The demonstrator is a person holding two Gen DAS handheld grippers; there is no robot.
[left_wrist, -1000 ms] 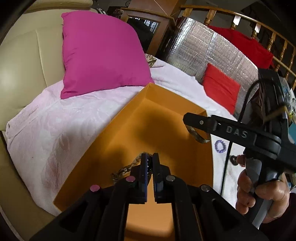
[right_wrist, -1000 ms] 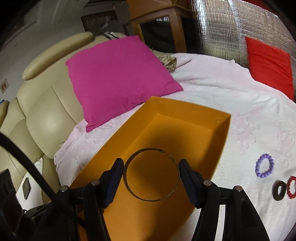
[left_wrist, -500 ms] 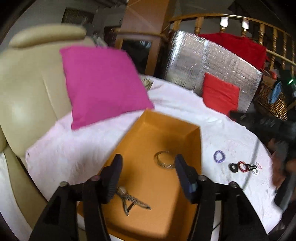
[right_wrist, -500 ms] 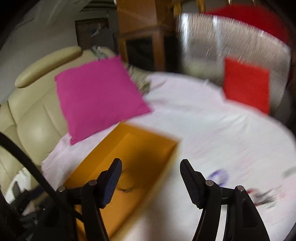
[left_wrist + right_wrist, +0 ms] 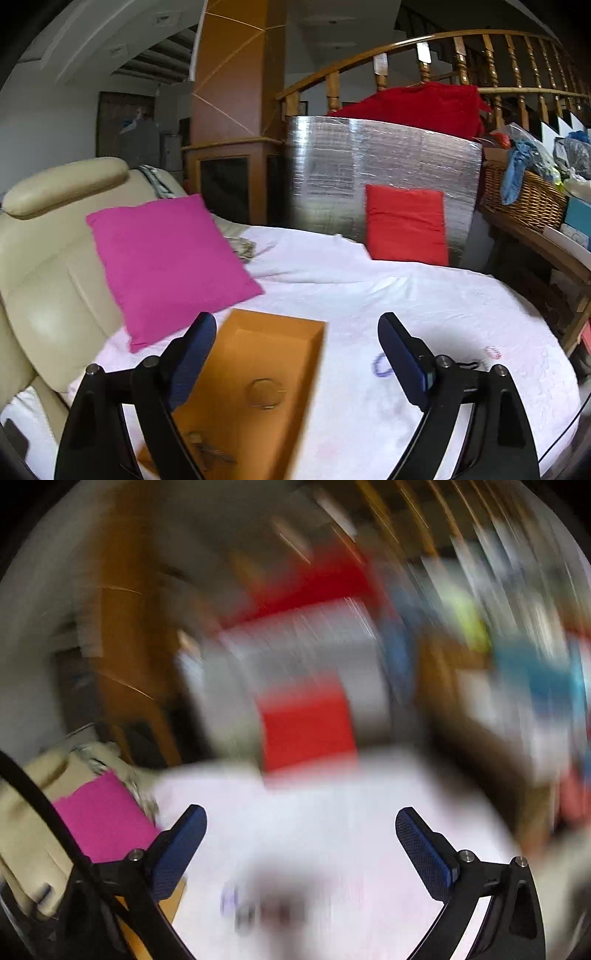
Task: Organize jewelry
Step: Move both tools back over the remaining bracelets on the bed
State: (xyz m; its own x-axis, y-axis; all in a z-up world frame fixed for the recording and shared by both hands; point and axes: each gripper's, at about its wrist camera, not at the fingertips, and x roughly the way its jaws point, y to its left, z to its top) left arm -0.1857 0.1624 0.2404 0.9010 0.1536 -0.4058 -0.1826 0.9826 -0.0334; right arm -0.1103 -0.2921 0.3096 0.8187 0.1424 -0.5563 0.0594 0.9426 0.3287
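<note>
An orange box lies on the white cloth below my left gripper, which is open, empty and raised well above it. A thin metal bangle and a blurred chain piece lie inside the box. A purple bead bracelet and a pink one lie on the cloth to the right. My right gripper is open and empty; its view is heavily blurred, with dark smeared jewelry on the cloth below it.
A magenta cushion leans on the cream sofa at left. A red cushion stands against a silver foil panel at the back. A wicker basket and a wooden railing are at right.
My left gripper opened, dropped the chain in the box and rose back. My right gripper released the bangle into the box and swung up and right, fast.
</note>
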